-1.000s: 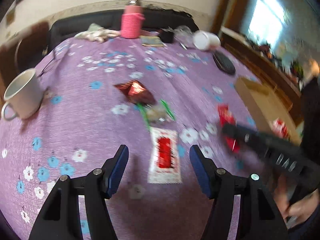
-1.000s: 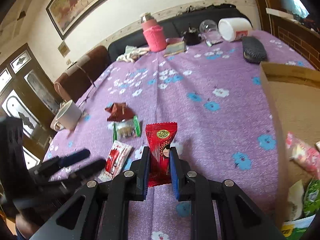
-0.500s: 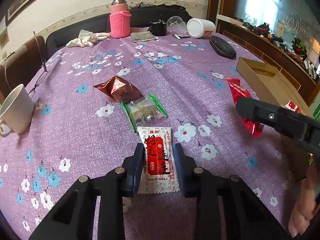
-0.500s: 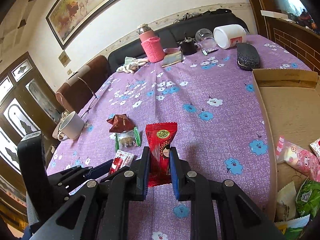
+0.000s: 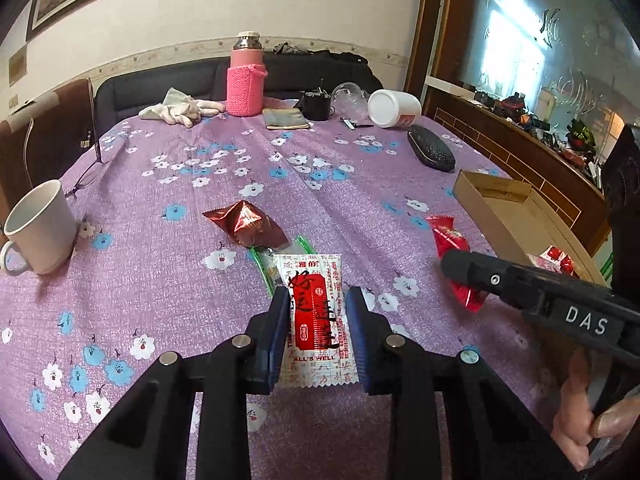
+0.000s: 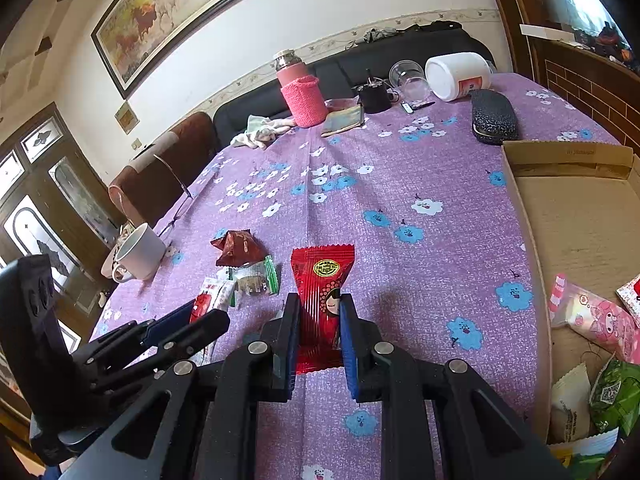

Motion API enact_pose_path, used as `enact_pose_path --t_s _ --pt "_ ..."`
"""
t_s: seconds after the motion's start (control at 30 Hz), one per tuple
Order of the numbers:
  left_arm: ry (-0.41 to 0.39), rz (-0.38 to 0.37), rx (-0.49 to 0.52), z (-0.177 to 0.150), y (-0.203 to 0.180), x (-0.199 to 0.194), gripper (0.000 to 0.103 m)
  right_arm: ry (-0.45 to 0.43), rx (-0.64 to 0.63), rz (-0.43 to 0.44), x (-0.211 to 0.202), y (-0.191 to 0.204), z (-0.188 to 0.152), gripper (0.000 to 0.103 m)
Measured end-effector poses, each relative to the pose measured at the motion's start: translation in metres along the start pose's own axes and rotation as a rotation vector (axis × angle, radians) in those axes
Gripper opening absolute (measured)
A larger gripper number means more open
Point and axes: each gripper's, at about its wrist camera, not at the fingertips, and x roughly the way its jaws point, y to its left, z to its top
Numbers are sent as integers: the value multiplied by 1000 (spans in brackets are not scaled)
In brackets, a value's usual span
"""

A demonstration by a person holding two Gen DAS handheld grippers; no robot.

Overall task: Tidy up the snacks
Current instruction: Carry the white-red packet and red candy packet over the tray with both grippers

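— Where are the snacks?
— Several packets lie in the cardboard box (image 6: pixel 576 216) on the table (image 6: pixel 400 184); a dark red wrapper (image 5: pixel 244 226) and a green-edged packet (image 6: pixel 256 278) lie beside the mug (image 5: pixel 38 228).
— And the jaws?
— The left gripper (image 5: pixel 318 312) pinches the white-and-red sachet (image 5: pixel 316 316); the right gripper (image 6: pixel 320 320) clamps the red packet (image 6: pixel 320 280) — both narrowly closed.

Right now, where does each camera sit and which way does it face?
Left wrist: on the left tongs, facing across the purple table; they grip a white-red packet; right tongs and a hand show.
Right wrist: on the right tongs, facing likewise; they grip a red snack beside the cardboard box; left tongs show.
Shared: white mug, pink flask.
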Motion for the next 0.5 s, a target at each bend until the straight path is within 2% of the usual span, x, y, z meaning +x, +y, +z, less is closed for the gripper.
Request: enact_pose_path --t_s 0.5 --pt "-21 0 12 2 -3 -1 28 -18 18 -12 -8 1 2 20"
